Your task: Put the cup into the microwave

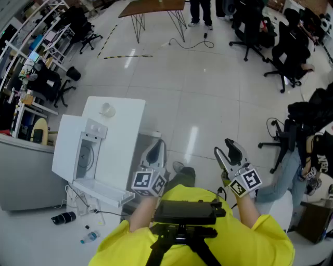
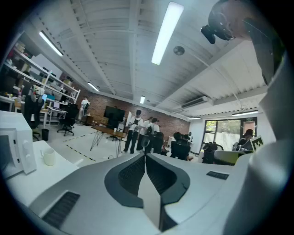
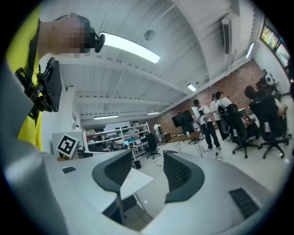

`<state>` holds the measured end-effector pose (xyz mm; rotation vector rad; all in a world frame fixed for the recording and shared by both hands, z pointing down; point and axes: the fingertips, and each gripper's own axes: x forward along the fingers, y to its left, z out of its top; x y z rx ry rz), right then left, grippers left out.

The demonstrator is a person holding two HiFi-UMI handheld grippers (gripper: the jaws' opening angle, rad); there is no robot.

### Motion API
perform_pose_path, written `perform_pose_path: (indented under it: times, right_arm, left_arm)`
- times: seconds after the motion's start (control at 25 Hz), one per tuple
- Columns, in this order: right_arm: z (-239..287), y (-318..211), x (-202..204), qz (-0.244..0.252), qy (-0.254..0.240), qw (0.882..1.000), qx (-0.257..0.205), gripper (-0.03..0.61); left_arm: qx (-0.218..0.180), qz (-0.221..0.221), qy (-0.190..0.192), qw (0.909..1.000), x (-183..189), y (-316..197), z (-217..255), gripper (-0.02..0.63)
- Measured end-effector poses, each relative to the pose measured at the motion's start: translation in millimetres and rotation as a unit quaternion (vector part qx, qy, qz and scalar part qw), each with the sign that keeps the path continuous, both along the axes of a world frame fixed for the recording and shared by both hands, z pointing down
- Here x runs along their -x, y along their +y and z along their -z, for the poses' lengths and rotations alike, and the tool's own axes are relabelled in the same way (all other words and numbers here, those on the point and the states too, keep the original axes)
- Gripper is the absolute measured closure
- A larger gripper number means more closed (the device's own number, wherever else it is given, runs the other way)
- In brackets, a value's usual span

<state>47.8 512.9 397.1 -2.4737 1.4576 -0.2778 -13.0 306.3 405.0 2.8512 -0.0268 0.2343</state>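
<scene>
A small white cup (image 1: 107, 109) stands on the far part of a white table (image 1: 130, 130); in the left gripper view the cup (image 2: 48, 157) is low at the left. A white microwave (image 1: 80, 150) sits on the table's left side with its door (image 1: 101, 191) swung open, and its knob panel (image 2: 25, 153) shows at that view's left edge. My left gripper (image 1: 155, 150) is shut and empty, by the table's near right edge, well short of the cup. My right gripper (image 1: 229, 150) hangs over bare floor, open with nothing between its fingers (image 3: 117, 170).
Several people (image 2: 138, 131) stand by a wooden table (image 1: 153, 6) at the far end. Office chairs (image 1: 291, 57) line the right side, and a seated person (image 1: 291, 166) is near my right gripper. A bottle (image 1: 89, 238) and a black object (image 1: 63, 217) lie on the floor by the table.
</scene>
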Motion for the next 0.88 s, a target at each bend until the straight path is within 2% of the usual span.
perform_pose_path:
  times: [0.2, 0.32, 0.4, 0.52, 0.56, 0.6, 0.64, 0.68, 0.76, 0.8, 0.88]
  right_arm:
    - [11.5, -121.4, -64.7, 0.064, 0.034, 0.997, 0.007, 0.353]
    - [3.8, -204.3, -86.6, 0.132, 0.032, 0.991, 0.014, 0.353]
    - [-0.1, -259.8, -89.2, 0.195, 0.032, 0.98, 0.023, 0.352]
    - [-13.0, -336.7, -82.8, 0.271, 0.035, 0.961, 0.041, 0.351]
    - [-19.4, -361.9, -79.2, 0.296, 0.029, 0.954, 0.045, 0.324]
    - [-26.3, -387.0, -75.4, 0.322, 0.024, 0.945, 0.05, 0.292]
    - [-33.5, -412.2, -72.1, 0.349, 0.02, 0.935, 0.056, 0.29]
    - [-41.3, -437.1, -70.1, 0.374, 0.019, 0.925, 0.062, 0.29]
    - [-63.2, -484.8, -71.9, 0.412, 0.02, 0.908, 0.078, 0.279]
    - [-79.6, -507.5, -75.4, 0.425, 0.02, 0.901, 0.091, 0.23]
    - [-120.3, -549.7, -82.8, 0.447, 0.019, 0.886, 0.126, 0.183]
  left_arm:
    - [-0.03, 0.042, 0.022, 0.9984, -30.4, -104.6, 15.7, 0.611]
    - [-0.034, 0.115, 0.014, 0.9927, -21.8, -167.4, 18.5, 0.611]
    - [-0.029, 0.173, 0.005, 0.9845, -5.9, -202.5, 18.0, 0.611]
    - [-0.028, 0.246, -0.012, 0.9687, 21.1, -250.4, 8.2, 0.611]
    - [-0.027, 0.267, -0.014, 0.9633, 30.8, -264.6, 4.1, 0.611]
    - [-0.021, 0.285, -0.012, 0.9581, 39.9, -276.8, 0.4, 0.587]
    - [-0.014, 0.304, -0.009, 0.9524, 48.4, -287.2, -3.0, 0.504]
    - [-0.007, 0.327, -0.008, 0.9449, 56.2, -296.8, -6.7, 0.448]
    - [-0.01, 0.381, -0.02, 0.9245, 68.8, -316.1, -16.7, 0.457]
    - [-0.016, 0.406, -0.032, 0.9133, 72.6, -326.7, -24.3, 0.462]
    - [-0.016, 0.449, -0.052, 0.8918, 76.2, -348.7, -43.3, 0.479]
